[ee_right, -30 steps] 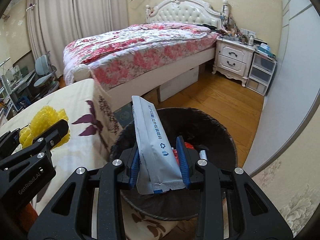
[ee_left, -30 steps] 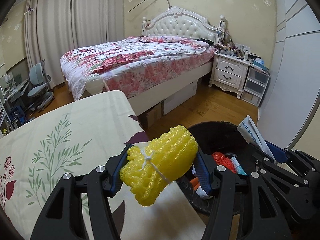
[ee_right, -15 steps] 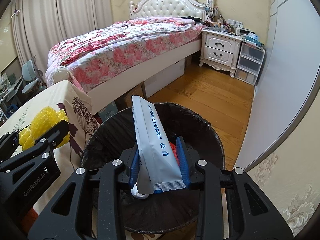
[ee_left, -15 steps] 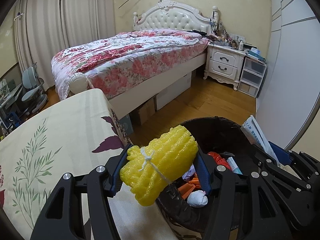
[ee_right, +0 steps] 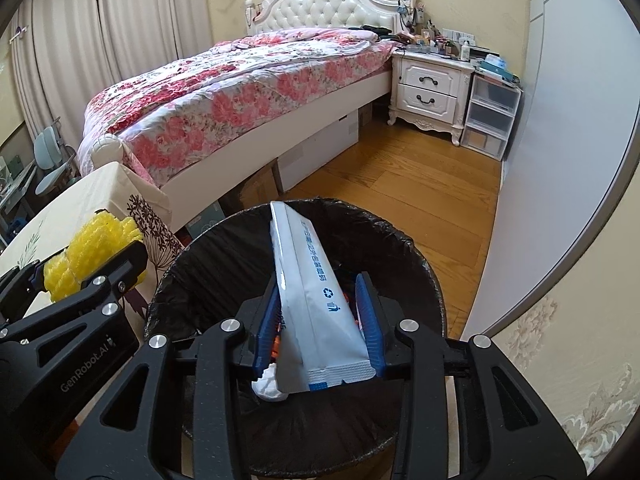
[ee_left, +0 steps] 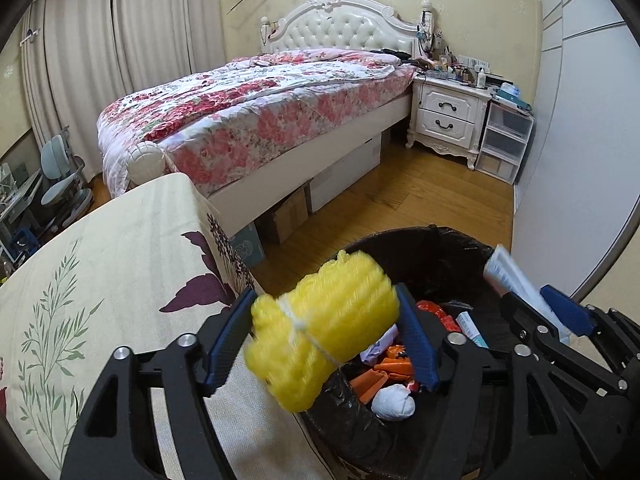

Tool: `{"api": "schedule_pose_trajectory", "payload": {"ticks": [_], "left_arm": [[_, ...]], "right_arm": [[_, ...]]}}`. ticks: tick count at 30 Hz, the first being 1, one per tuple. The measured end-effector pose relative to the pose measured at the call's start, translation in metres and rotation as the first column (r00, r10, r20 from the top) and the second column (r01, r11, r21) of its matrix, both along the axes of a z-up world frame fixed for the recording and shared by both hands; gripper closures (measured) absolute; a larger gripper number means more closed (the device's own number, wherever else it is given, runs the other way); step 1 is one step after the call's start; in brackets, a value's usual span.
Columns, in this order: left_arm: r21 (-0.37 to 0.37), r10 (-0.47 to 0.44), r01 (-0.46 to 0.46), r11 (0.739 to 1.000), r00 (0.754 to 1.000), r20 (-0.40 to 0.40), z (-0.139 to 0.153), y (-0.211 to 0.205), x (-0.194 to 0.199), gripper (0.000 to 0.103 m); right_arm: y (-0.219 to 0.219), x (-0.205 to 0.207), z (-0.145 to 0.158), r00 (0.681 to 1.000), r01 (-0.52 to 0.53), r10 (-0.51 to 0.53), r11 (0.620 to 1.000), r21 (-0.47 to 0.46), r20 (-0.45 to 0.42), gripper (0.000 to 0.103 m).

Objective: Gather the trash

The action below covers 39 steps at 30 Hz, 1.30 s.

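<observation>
A yellow foam net bundle (ee_left: 340, 320), tied with white string, sits blurred and tilted between the blue pads of my left gripper (ee_left: 325, 296). The jaws are opening and the pads no longer press on it. It hangs over the near rim of the black-lined trash bin (ee_left: 420, 236). My right gripper (ee_right: 318, 280) is over the bin (ee_right: 400, 236), its jaws opening. A white-and-blue packet (ee_right: 304, 264) stands loose between the pads, with a gap on its right side. Orange wrappers and a white wad (ee_left: 392, 402) lie inside the bin.
A table with a cream floral cloth (ee_left: 100, 260) stands left of the bin. Behind are a bed with a floral quilt (ee_left: 260, 112), boxes under it, a white nightstand (ee_left: 448, 116) and plastic drawers (ee_left: 504, 140). A white wall (ee_left: 580, 160) runs close on the right.
Both grippers moved from the table's edge to over the bin and lower. Both pairs of jaws have widened. The yellow bundle has tilted and slipped down; the packet has sagged.
</observation>
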<state>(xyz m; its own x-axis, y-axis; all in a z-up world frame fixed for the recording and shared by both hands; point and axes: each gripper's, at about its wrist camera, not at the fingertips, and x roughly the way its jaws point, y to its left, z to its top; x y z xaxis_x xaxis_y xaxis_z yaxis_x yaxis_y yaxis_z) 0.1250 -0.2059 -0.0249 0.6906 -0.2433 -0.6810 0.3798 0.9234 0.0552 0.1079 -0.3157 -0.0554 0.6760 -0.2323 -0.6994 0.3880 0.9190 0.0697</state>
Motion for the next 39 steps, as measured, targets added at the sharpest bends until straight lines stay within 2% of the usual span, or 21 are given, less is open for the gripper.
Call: {"api": "schedule_pose_trajectory", "payload": {"ticks": [3,10,21,26,39], "left_arm": [[-0.001,0.007,-0.007,1.0,1.0,-0.007,-0.001,0.002,0.002,0.023],[-0.015,0.019,-0.019,1.0,0.999,-0.031,-0.002,0.009,0.006,0.018],[0.009,0.053,-0.053,0.999,0.999,0.006,0.003,0.019,0.004,0.016],[0.009,0.061,-0.061,0.998,0.998,0.032,0.009,0.024,-0.002,0.015],[-0.019,0.083,-0.082,0.996,0.993,0.086,0.031,0.041,-0.016,0.013]], "right_arm": [[-0.002,-0.001,0.001,1.0,0.012,-0.012,1.0,-0.005,0.004,0.055],[-0.007,-0.006,0.001,0.999,0.053,-0.052,0.998,-0.027,0.011,0.031],[-0.007,-0.013,0.008,0.997,0.082,-0.082,0.994,-0.065,0.017,0.024],[0.0,-0.017,0.015,0.996,0.092,-0.089,0.99,-0.11,0.03,0.012],[0.008,-0.035,0.037,0.992,0.11,-0.099,0.984,-0.143,0.084,0.007]]}}
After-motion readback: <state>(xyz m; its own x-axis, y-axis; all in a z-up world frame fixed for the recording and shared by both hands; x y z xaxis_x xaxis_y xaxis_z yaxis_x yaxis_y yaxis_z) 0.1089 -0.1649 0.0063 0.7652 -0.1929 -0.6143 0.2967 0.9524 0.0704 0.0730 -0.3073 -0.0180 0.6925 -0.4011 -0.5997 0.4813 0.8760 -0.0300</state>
